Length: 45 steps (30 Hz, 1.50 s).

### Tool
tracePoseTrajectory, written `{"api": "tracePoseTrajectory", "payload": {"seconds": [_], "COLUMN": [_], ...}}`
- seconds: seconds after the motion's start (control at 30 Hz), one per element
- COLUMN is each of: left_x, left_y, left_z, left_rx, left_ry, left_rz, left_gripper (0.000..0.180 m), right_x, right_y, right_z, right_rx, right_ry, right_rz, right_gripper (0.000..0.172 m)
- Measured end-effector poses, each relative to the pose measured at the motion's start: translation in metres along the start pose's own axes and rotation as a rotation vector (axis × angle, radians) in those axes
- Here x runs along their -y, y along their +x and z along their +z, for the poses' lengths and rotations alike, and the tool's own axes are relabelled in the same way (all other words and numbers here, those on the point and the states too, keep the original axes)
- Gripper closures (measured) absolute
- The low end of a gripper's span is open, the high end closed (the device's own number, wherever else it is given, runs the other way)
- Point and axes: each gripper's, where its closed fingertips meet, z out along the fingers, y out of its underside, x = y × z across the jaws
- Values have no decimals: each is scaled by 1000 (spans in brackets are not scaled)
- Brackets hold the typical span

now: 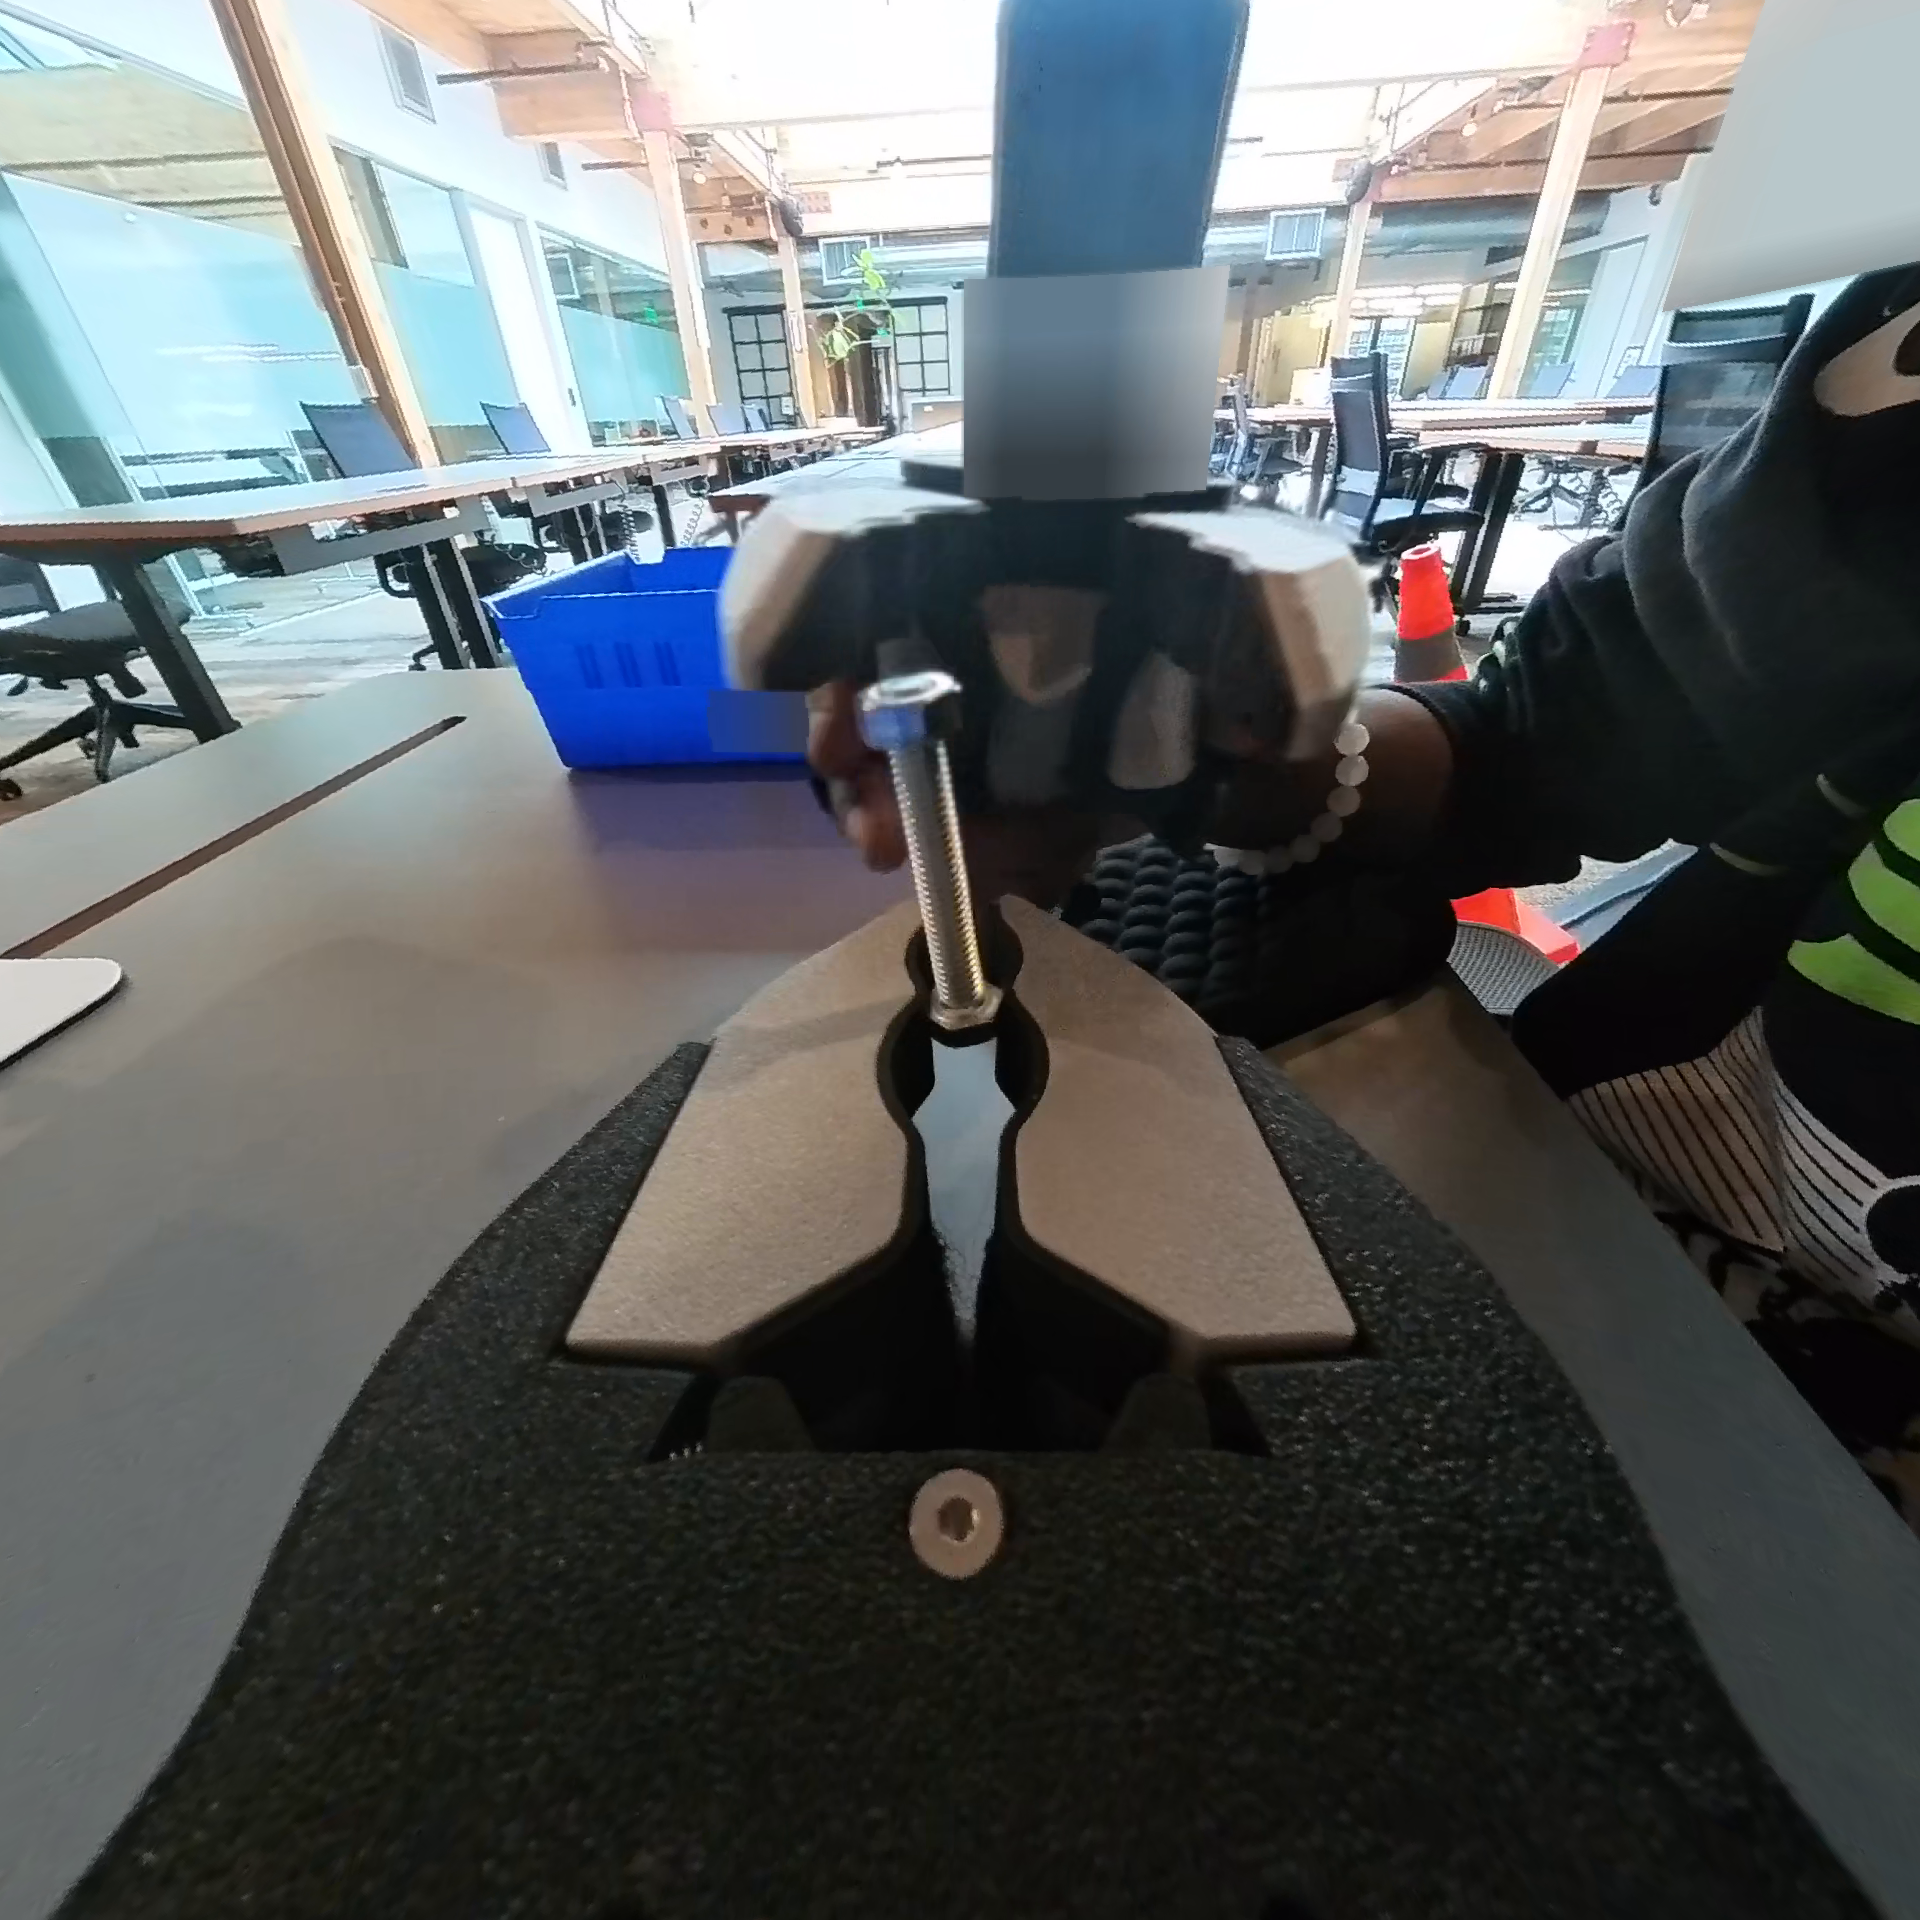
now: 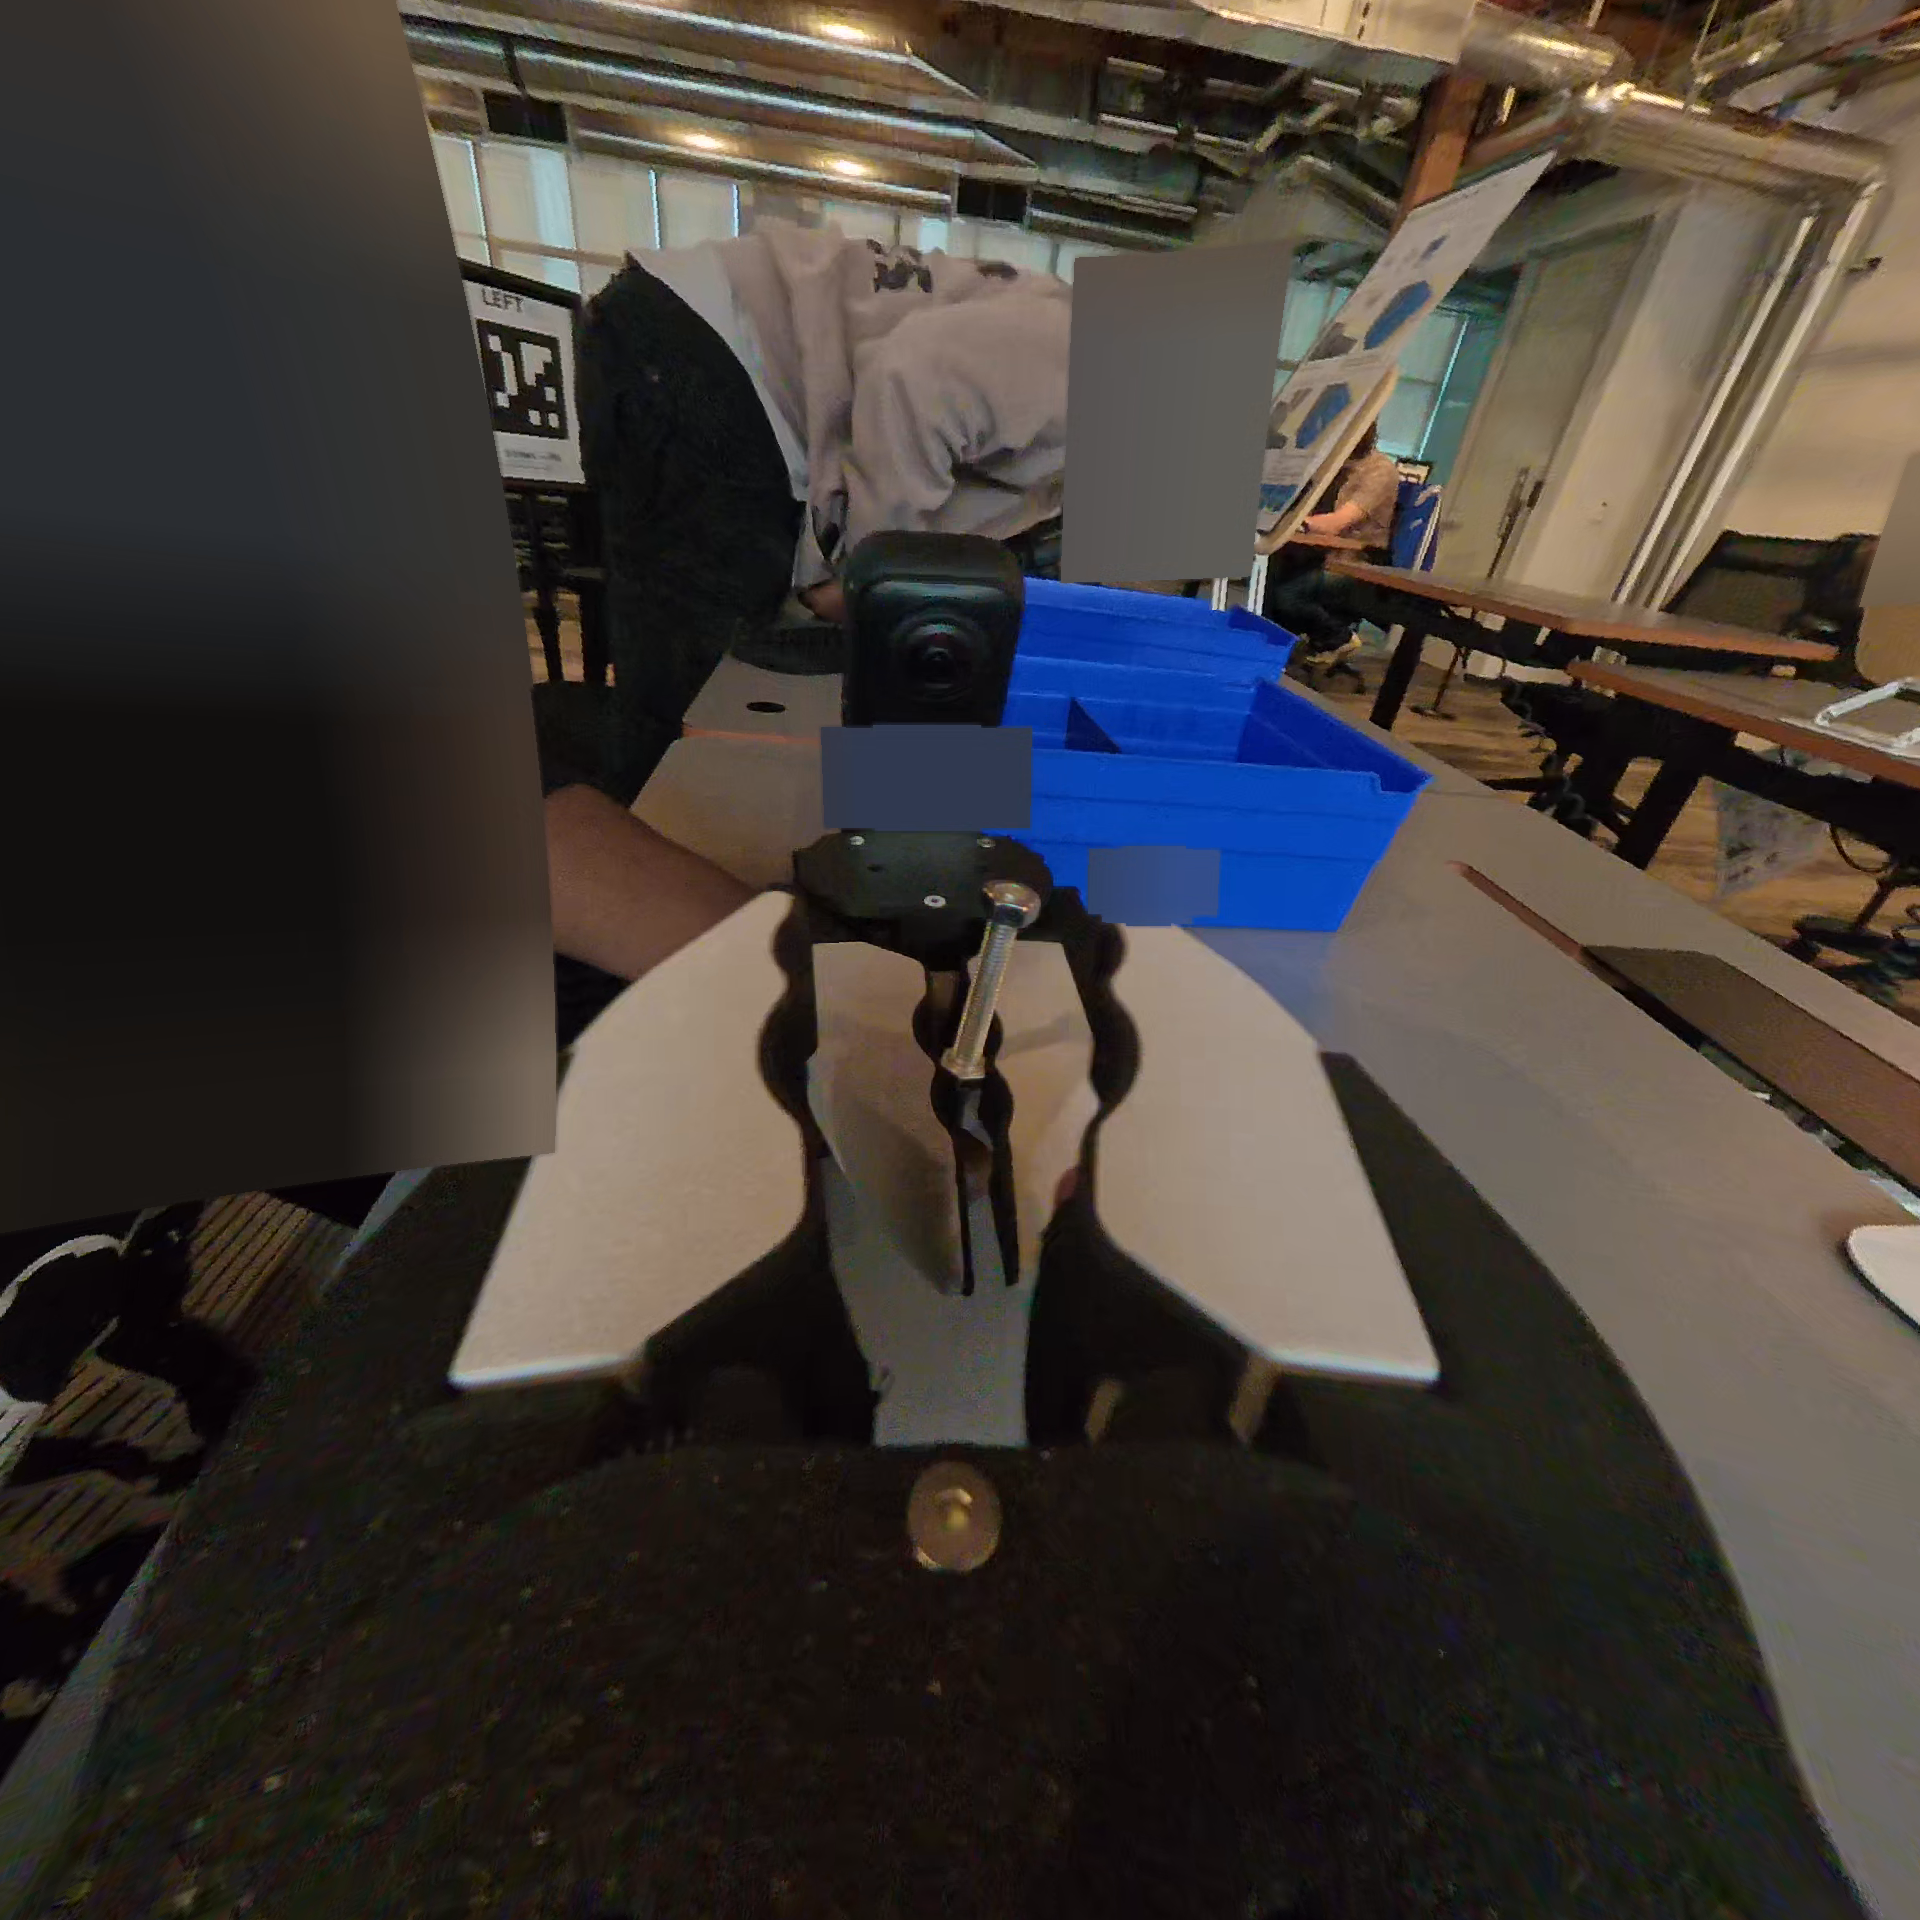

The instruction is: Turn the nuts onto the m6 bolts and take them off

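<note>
My left gripper (image 1: 964, 940) is shut on the hex end of a silver threaded bolt (image 1: 940, 862) and holds it upright, leaning a little left, above the dark table (image 1: 312, 935). A nut (image 1: 909, 701) sits at the bolt's top end. My right gripper (image 1: 1039, 649) faces it from behind, blurred, with its jaws wide open around the bolt's top; its pads do not press on the nut. In the right wrist view my right gripper (image 2: 966, 935) is open and empty, and the left gripper (image 2: 971, 1101) holds the bolt (image 2: 987, 987) with the nut (image 2: 1013, 906) on top.
A blue divided bin (image 1: 623, 665) stands on the table behind the grippers; it also shows in the right wrist view (image 2: 1247, 790). A person's hand and dark sleeve (image 1: 1558, 727) hold the right gripper. An orange cone (image 1: 1429, 613) stands on the floor. A white object (image 1: 42, 997) lies at the table's left. About 6 cm separates my left fingertips from my right.
</note>
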Motion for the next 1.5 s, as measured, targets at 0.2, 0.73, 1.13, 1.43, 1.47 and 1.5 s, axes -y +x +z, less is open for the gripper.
{"api": "tracePoseTrajectory", "payload": {"seconds": [0.2, 0.73, 1.13, 1.43, 1.47, 1.5], "left_x": [0, -1, -2, -1, -1, -2], "left_y": [-1, 0, 1, 1, 1, 1], "left_z": [0, 0, 1, 0, 0, 0], "left_rx": [5, 4, 0, 1, 0, 1], "left_ry": [0, -6, -10, -8, -10, -10], "left_rz": [2, 1, 2, 1, 2, 1], "left_gripper": [174, 174, 174, 174, 174, 174], "right_x": [0, 1, -3, -1, -3, -4], "right_y": [-5, 0, -1, 1, -1, -2], "right_z": [-2, 0, 2, 0, 1, 3], "right_rx": [24, 8, 20, 12, 18, 28], "right_ry": [-11, 5, -20, 1, -12, -20], "right_rz": [-26, 15, 26, 28, 32, 34], "right_gripper": [145, 120, 119, 125, 119, 119]}}
